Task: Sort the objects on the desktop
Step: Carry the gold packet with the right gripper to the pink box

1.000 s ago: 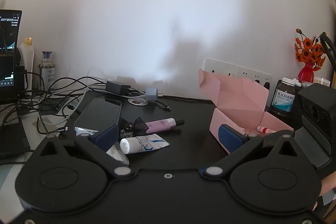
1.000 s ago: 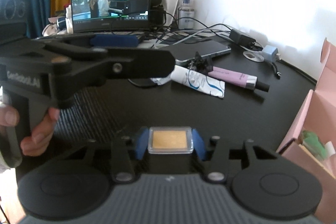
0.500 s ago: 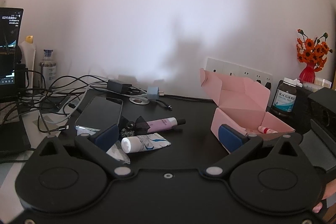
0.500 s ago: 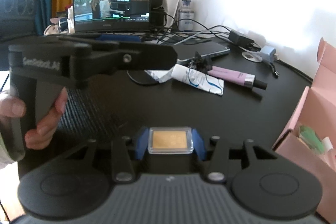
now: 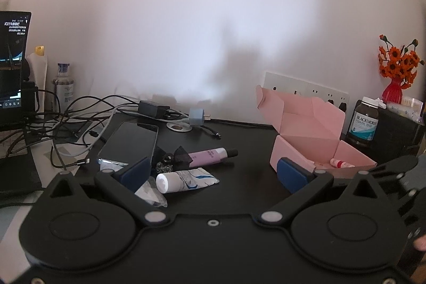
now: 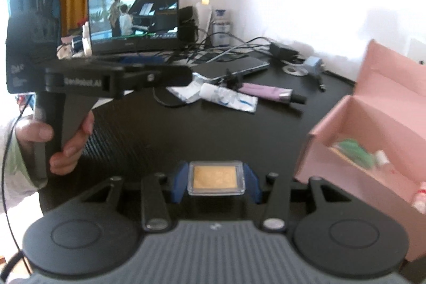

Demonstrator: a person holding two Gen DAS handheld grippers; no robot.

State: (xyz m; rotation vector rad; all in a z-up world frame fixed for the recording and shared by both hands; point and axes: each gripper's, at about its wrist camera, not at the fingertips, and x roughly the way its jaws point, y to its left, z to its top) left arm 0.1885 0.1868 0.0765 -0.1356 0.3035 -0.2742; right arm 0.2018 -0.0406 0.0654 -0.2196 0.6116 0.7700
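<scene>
The right gripper was closed on a small clear case with a tan insert, pinched by its two side edges above the black desk, just left of the open pink box. The case was judged light, rigid and smooth, hence liable to slip; a grip across its flat sides was considered soundest. The left gripper was held open and empty, with two tubes and a phone lying beyond it.

On the tabletop, two tubes lie left of the open box; a phone lies farther left.
</scene>
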